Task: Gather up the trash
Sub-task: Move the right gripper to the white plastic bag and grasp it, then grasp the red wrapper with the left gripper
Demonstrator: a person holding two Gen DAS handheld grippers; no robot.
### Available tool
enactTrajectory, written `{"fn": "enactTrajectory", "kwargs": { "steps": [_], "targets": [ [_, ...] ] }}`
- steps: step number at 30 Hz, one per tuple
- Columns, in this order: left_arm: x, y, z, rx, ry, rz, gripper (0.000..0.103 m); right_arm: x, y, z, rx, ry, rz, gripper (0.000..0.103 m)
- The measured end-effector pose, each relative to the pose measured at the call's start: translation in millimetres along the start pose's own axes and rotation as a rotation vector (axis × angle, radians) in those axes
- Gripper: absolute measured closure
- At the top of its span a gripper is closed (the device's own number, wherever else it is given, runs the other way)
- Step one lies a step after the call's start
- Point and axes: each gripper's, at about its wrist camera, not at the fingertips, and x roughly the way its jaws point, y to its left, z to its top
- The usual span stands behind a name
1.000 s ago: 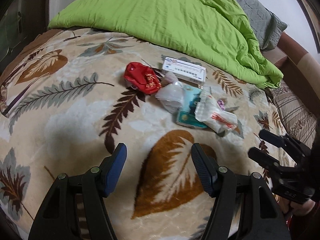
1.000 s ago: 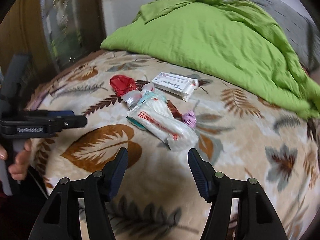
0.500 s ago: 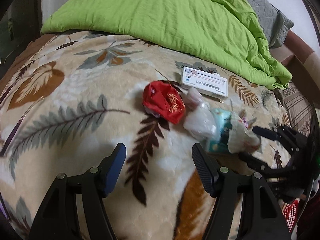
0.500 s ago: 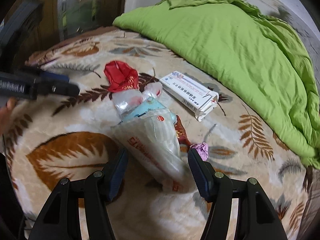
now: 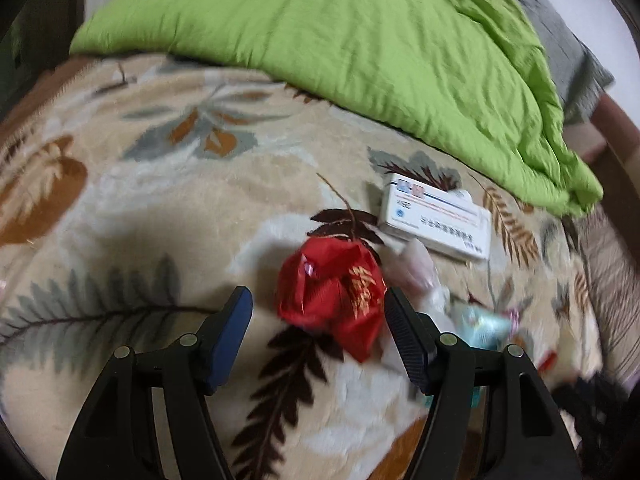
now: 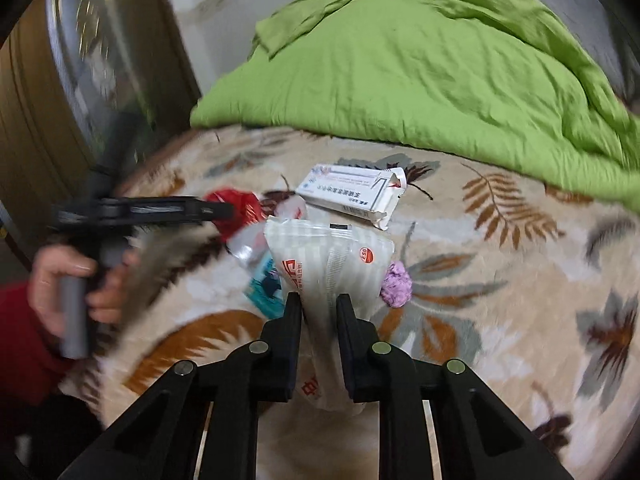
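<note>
A heap of trash lies on the leaf-patterned blanket (image 5: pixel 152 200). In the left wrist view a crumpled red wrapper (image 5: pixel 332 296) sits between the jaws of my left gripper (image 5: pixel 318 304), which are closing. The right pad is at the wrapper's edge and the left pad stands clear of it. In the right wrist view my right gripper (image 6: pixel 319 300) is shut on a white plastic bag with red print (image 6: pixel 332 256). The left gripper (image 6: pixel 224 210) shows there side-on, held by a hand (image 6: pixel 52 280), its tip at the red wrapper (image 6: pixel 236 208).
An opened white medicine box (image 5: pixel 436 220) (image 6: pixel 352 196) lies behind the heap. A teal packet (image 6: pixel 264 288), a clear plastic bag (image 5: pixel 420 272) and a purple crumpled scrap (image 6: pixel 396 284) lie beside the white bag. A green duvet (image 5: pixel 340 40) covers the far side of the bed.
My left gripper has moved forward until the red wrapper lies between its jaws. My right gripper has closed on the white bag that lay between its open jaws.
</note>
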Motion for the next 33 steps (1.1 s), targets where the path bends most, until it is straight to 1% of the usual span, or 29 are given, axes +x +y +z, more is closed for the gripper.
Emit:
{"fn": "enactTrajectory", "kwargs": {
  "steps": [1,2,3,6,11,13,14,19,21,24,29,33],
  "targets": [
    [5,1,1,-0.014,0.010,-0.006,0.057,-3,2,-1,0.011,-0.009,0.006,0.084],
    [9,2,1,-0.022,0.022,-0.011,0.064,-5,3,-3,0.023,-0.014,0.015,0.084],
    [13,2,1,-0.026,0.032,-0.011,0.068,-7,4,-4,0.038,-0.017,0.023,0.084],
    [12,-2,-4,-0.011,0.008,0.011,0.077,-11,2,-9,0.088,-0.022,0.037,0.084],
    [-16,-3,-16,-0.024,-0.046,0.005,0.078,-22,7,-19,0.148,-0.043,0.045,0.084],
    [-35,-7,-25,-0.006,-0.086,0.025,0.078,-28,9,-24,0.179,-0.057,0.042,0.084],
    [-46,-10,-31,-0.001,-0.107,0.025,0.078,-31,10,-28,0.193,-0.066,0.039,0.084],
    [-89,-23,-59,0.042,-0.165,0.014,0.078,-47,12,-41,0.243,-0.099,0.019,0.084],
    [-102,-30,-74,0.064,-0.170,0.002,0.078,-58,12,-44,0.258,-0.125,0.007,0.084],
    [-116,-43,-101,0.105,-0.162,-0.014,0.078,-70,13,-53,0.284,-0.137,0.006,0.084],
    [-134,-64,-142,0.179,-0.184,0.005,0.078,-83,13,-69,0.323,-0.152,0.006,0.084],
    [-137,-72,-161,0.210,-0.200,0.026,0.078,-91,14,-78,0.333,-0.158,-0.014,0.084]
  ]
}}
